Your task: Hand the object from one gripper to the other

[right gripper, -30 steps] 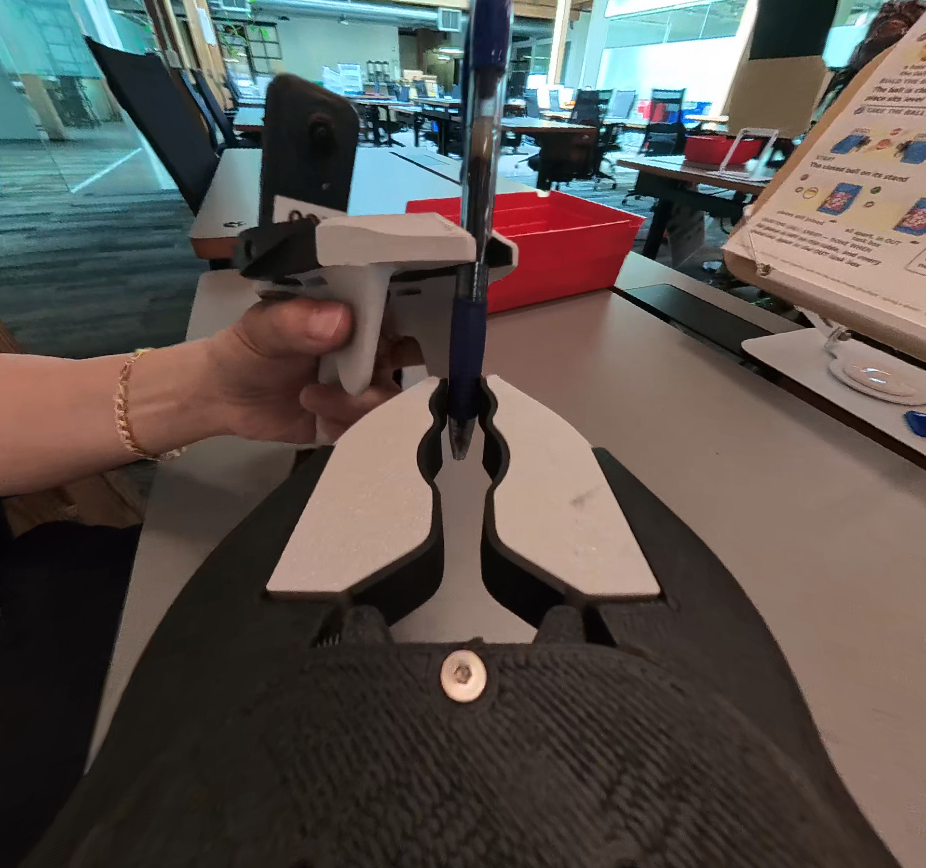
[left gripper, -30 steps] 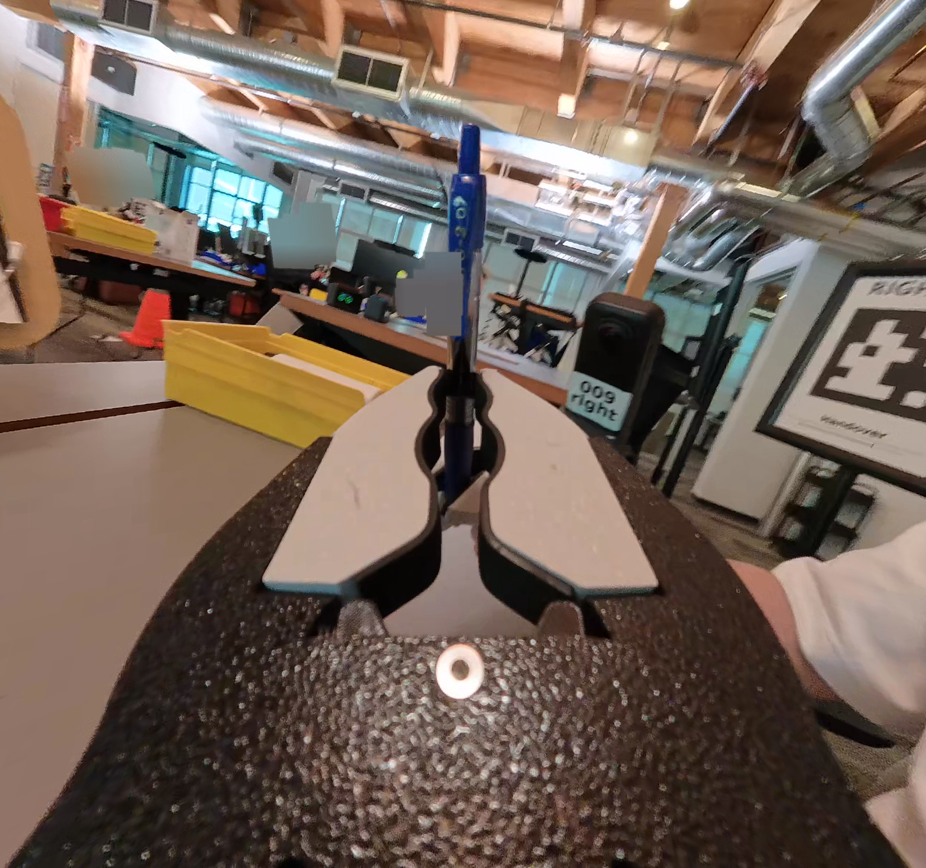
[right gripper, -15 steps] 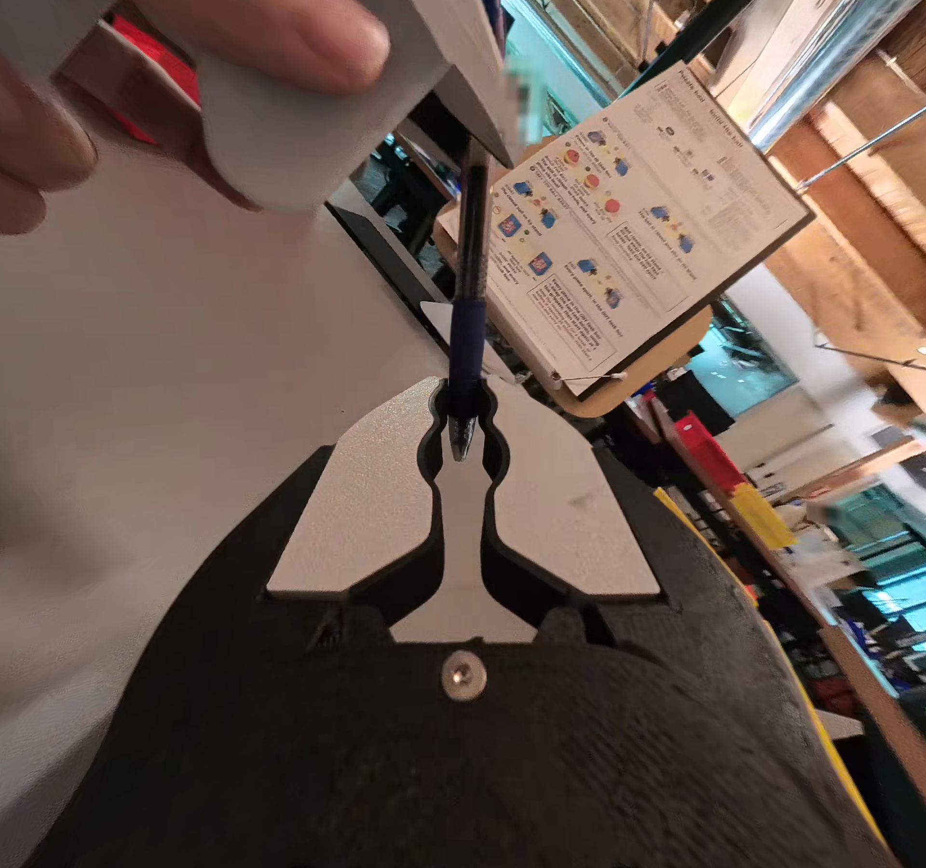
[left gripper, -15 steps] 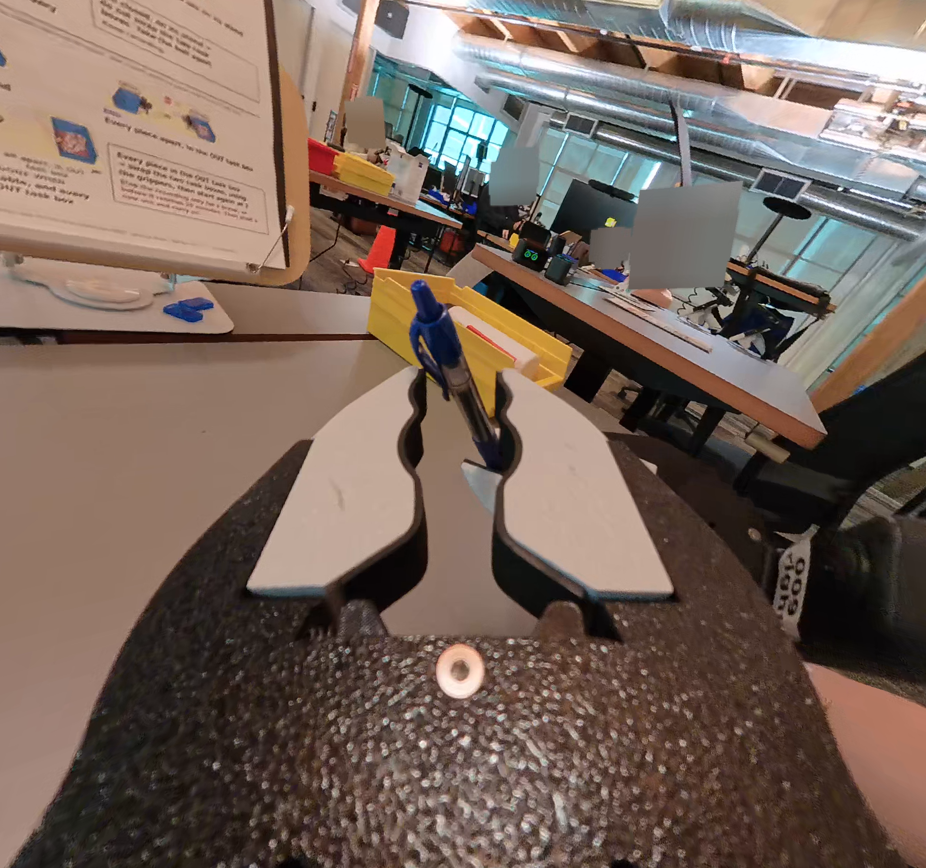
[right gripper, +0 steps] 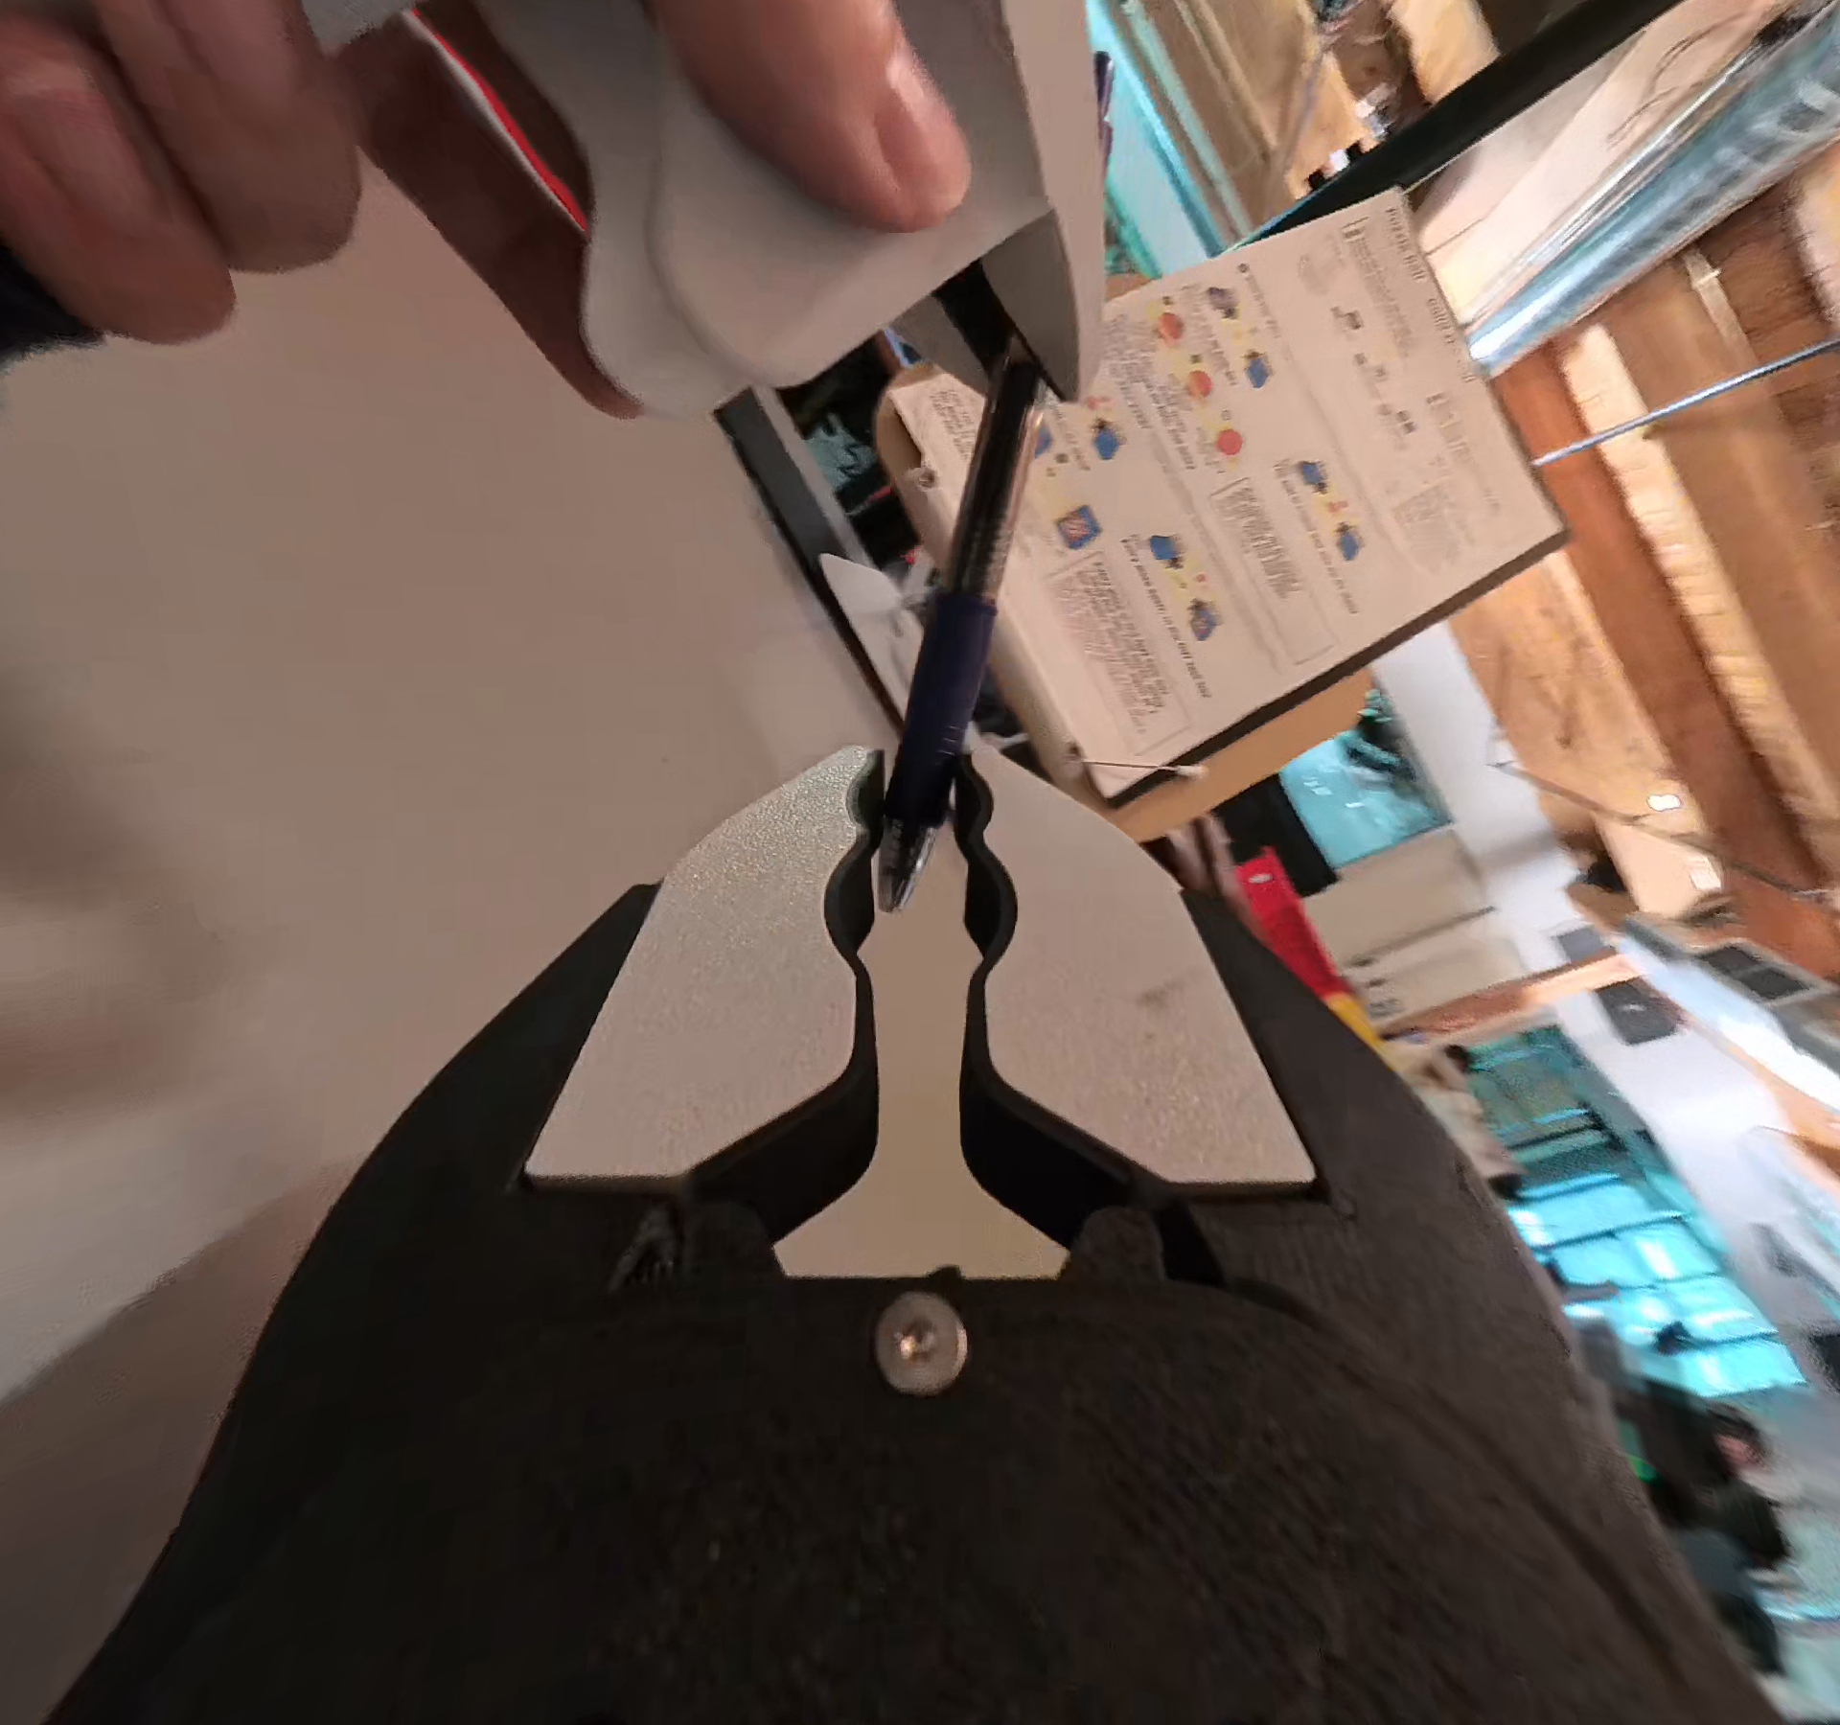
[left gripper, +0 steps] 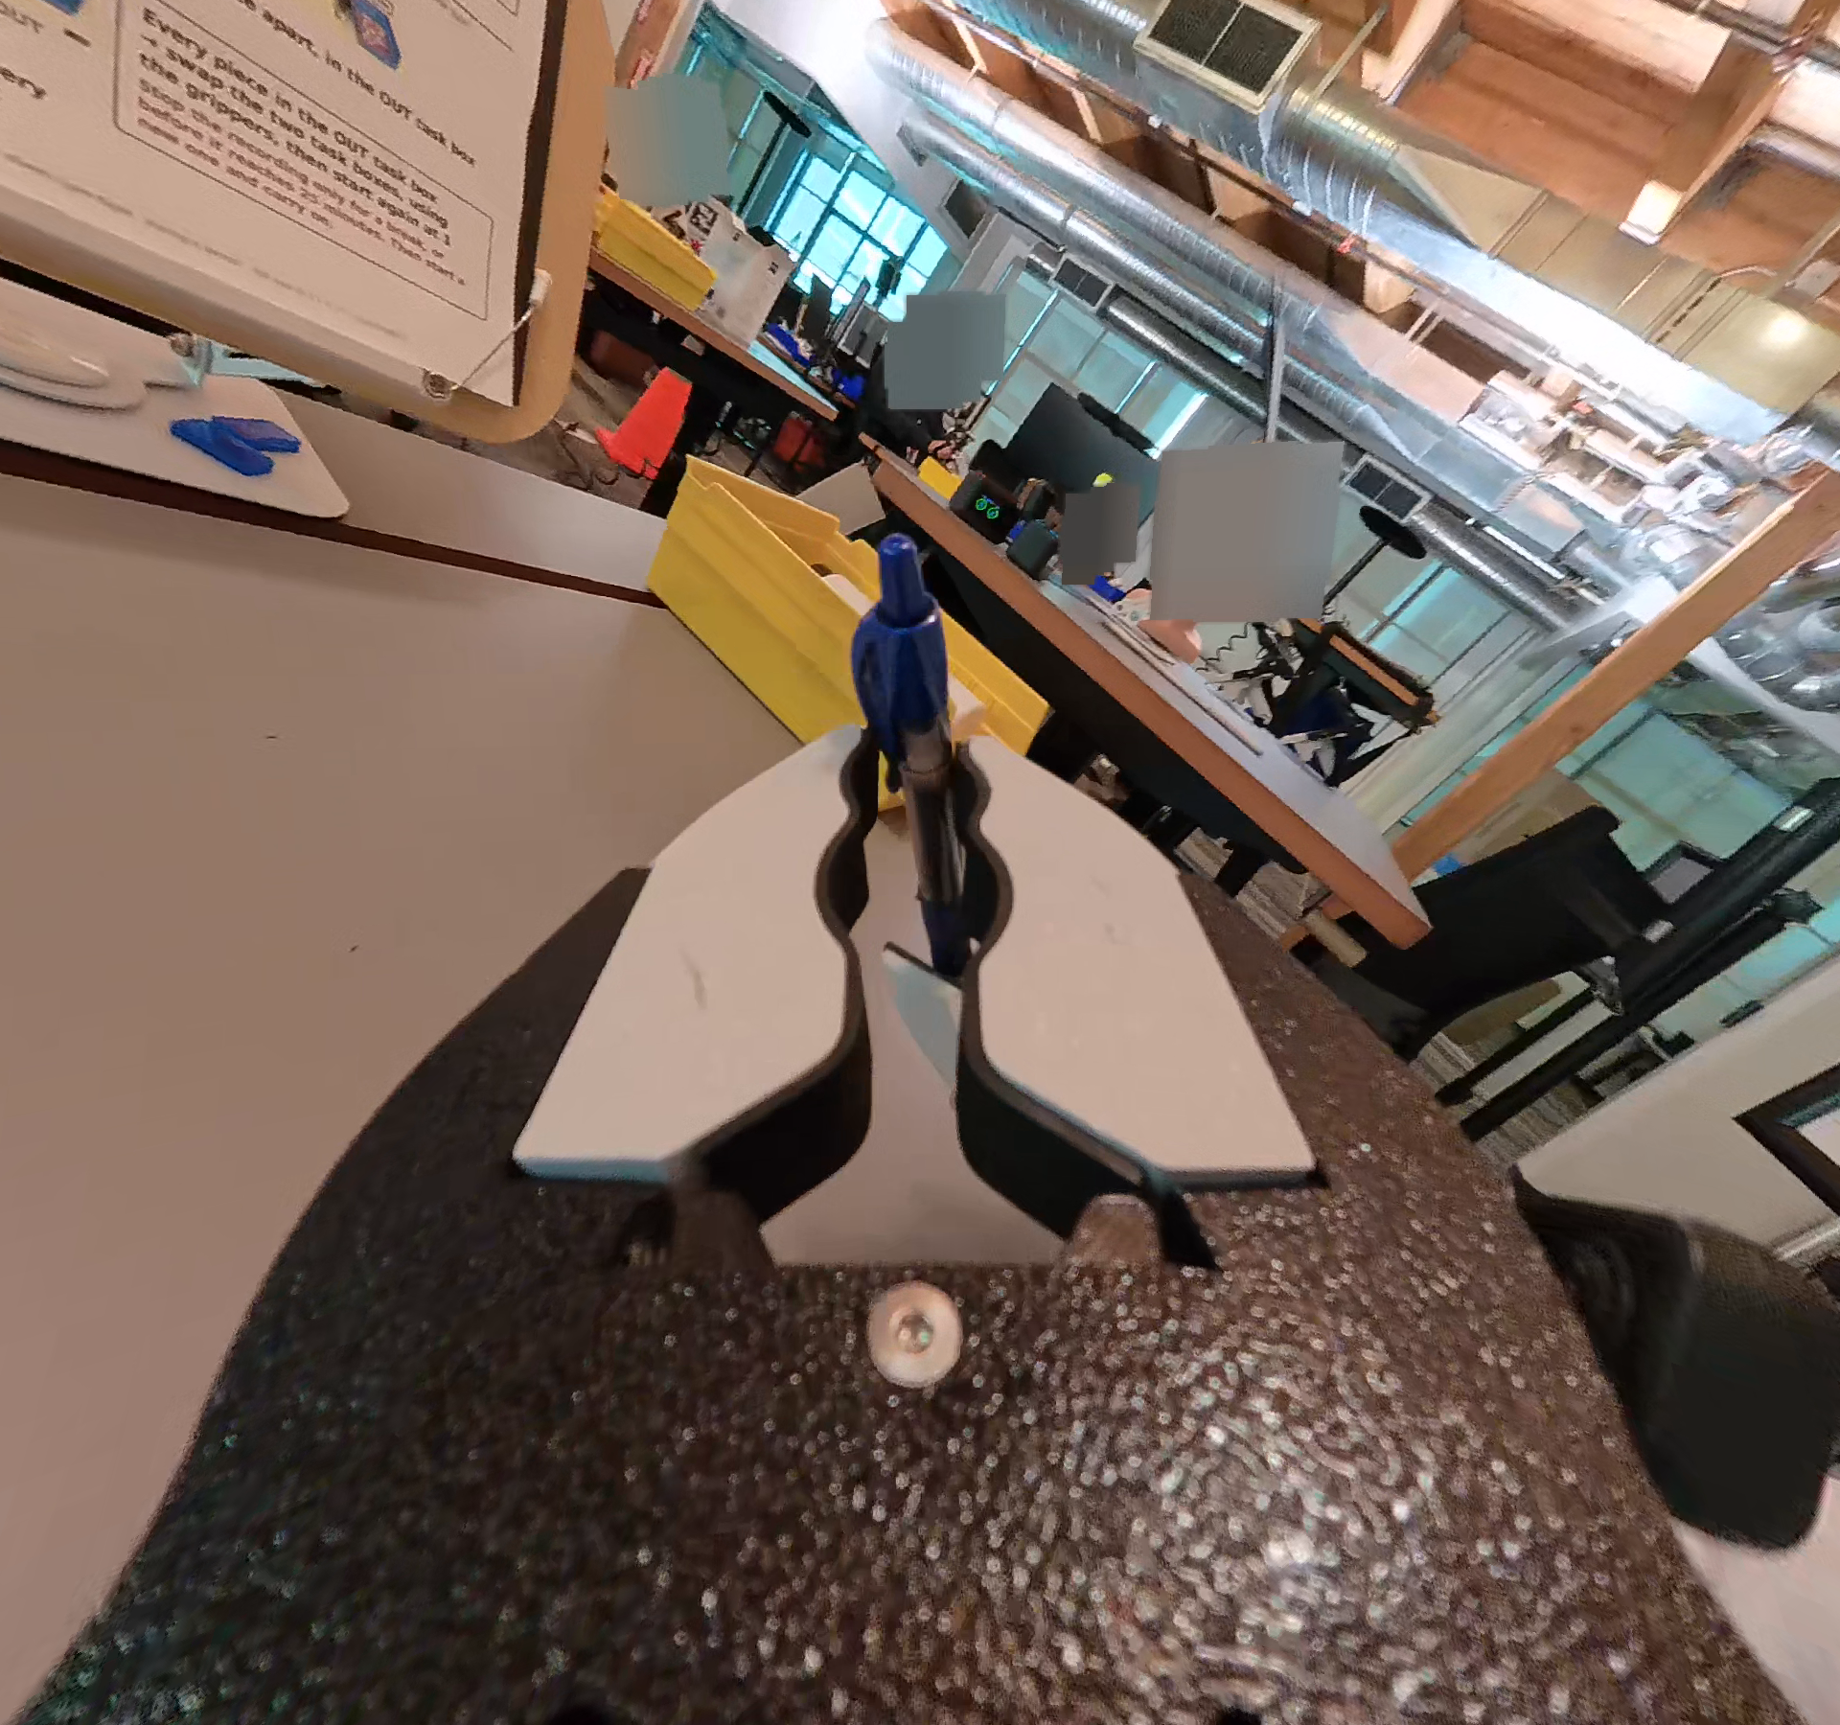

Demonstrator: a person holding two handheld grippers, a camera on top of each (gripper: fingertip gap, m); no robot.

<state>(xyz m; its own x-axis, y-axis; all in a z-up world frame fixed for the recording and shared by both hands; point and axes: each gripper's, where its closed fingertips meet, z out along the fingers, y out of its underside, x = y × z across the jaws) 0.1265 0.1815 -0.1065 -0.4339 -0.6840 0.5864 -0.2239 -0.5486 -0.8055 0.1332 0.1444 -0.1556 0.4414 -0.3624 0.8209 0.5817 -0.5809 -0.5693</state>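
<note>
A blue pen (left gripper: 901, 672) stands between the fingertips of my left gripper (left gripper: 914, 761). The left jaws are apart, with a gap to the pen's left, and the pen leans on the right finger. In the right wrist view my right gripper (right gripper: 921, 771) is shut on the writing end of the pen (right gripper: 956, 642). The pen runs up and to the right into the left gripper (right gripper: 1045, 303), which a hand (right gripper: 777, 64) holds close above. The cap end is hidden there. A grey fingertip (left gripper: 921, 1010) of the right gripper shows under the pen.
A grey table (left gripper: 299, 781) lies below. An instruction board (left gripper: 279, 84) on a stand is at the left, also seen in the right wrist view (right gripper: 1294, 502). Small blue pieces (left gripper: 234, 438) lie on its white base. A yellow bin (left gripper: 757, 602) sits at the table's far edge. About 7 cm separates my left fingertips from my right.
My left jaws went from shut on the pen to apart, and the pen now leans between them. My right gripper kept its hold. Both grippers swung and tilted, and the left gripper came closer to the right camera.
</note>
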